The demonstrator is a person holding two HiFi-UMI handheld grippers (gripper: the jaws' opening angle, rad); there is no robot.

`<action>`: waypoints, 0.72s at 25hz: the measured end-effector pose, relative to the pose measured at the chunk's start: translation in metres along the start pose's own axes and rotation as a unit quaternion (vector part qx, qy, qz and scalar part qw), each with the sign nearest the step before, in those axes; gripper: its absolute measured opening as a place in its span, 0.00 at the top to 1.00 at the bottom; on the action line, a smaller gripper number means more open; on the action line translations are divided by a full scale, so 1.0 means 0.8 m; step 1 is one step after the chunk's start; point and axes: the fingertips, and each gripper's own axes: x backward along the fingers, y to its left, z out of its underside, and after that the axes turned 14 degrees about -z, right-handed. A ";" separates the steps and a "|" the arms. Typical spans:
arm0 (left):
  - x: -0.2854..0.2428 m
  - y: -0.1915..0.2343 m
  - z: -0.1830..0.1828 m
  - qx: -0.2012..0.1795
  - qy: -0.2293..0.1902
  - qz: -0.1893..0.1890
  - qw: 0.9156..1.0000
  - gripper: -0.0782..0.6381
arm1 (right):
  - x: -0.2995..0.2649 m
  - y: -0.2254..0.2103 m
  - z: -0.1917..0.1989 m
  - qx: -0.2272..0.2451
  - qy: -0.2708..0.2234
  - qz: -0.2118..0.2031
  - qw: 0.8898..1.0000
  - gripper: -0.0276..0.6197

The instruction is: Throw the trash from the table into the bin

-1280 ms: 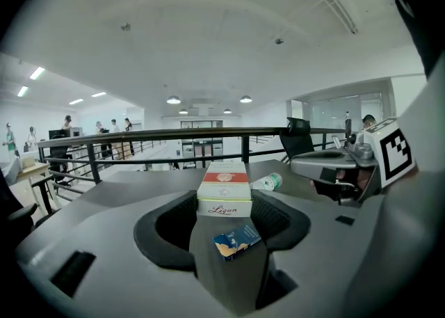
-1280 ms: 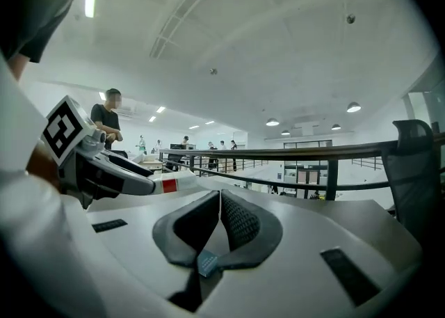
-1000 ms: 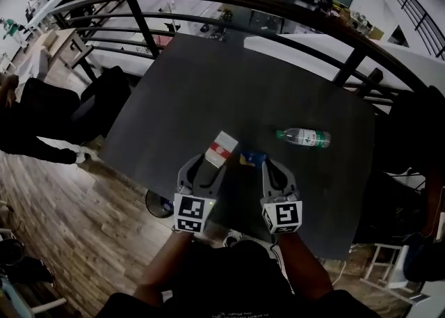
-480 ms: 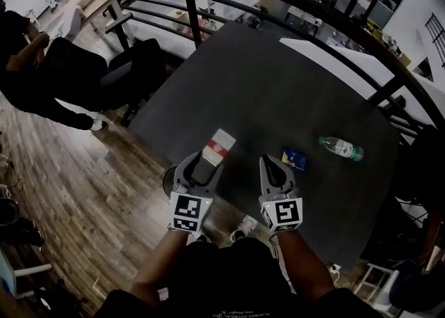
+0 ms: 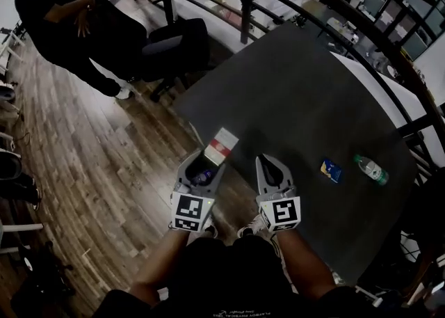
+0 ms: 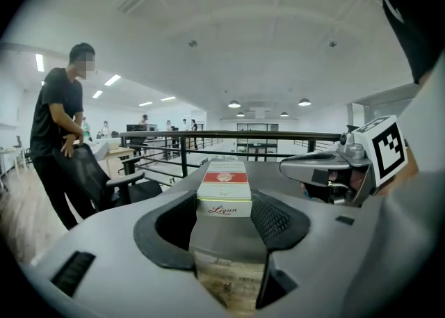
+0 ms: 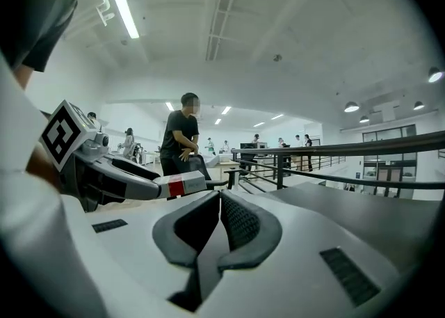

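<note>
1. A brown wooden plank floor (image 5: 90, 170) fills the left half of the head view.
2. A dark grey square counter (image 5: 299, 101) takes up the right half, with a black metal railing (image 5: 247, 3) curving round its far side.
3. A person in black clothes (image 5: 62, 24) stands at upper left beside a black office chair (image 5: 167, 45).
4. The left gripper (image 5: 205, 163) sits at lower centre. Its jaws (image 6: 224, 216) are clamped on a white rectangular carton with a red band (image 5: 223, 147), which sticks out forward at the counter's lower-left edge; the left gripper view shows the carton (image 6: 224, 184) lying flat between the pads.
5. The right gripper (image 5: 272, 165) is just beside the left one, over the counter's edge. Its jaws (image 7: 217, 223) are pressed together with nothing between them.
6. A clear plastic bottle with a green label (image 5: 370, 170) lies on its side at the counter's right.
7. A small blue packet (image 5: 331, 170) lies near the bottle, to its left.
</note>
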 end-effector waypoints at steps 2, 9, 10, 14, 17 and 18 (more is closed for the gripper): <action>0.017 0.041 0.012 0.012 0.003 -0.014 1.000 0.53 | -0.029 0.036 -0.002 0.000 0.005 -0.014 1.000 0.92; 0.027 0.130 0.043 0.028 0.010 -0.061 0.998 0.53 | -0.121 0.103 0.006 -0.020 -0.004 -0.061 0.998 0.92; 0.028 0.140 0.048 0.031 0.013 -0.067 0.997 0.53 | -0.132 0.112 0.008 -0.020 -0.004 -0.070 0.997 0.92; 0.031 0.174 0.078 0.041 0.028 -0.083 0.995 0.53 | -0.167 0.142 0.022 -0.024 0.007 -0.089 0.996 0.92; 0.026 0.195 0.105 0.050 0.044 -0.086 0.994 0.53 | -0.190 0.158 0.040 -0.028 0.021 -0.097 0.995 0.92; 0.024 0.202 0.113 0.052 0.048 -0.086 0.994 0.53 | -0.197 0.164 0.045 -0.029 0.024 -0.101 0.994 0.92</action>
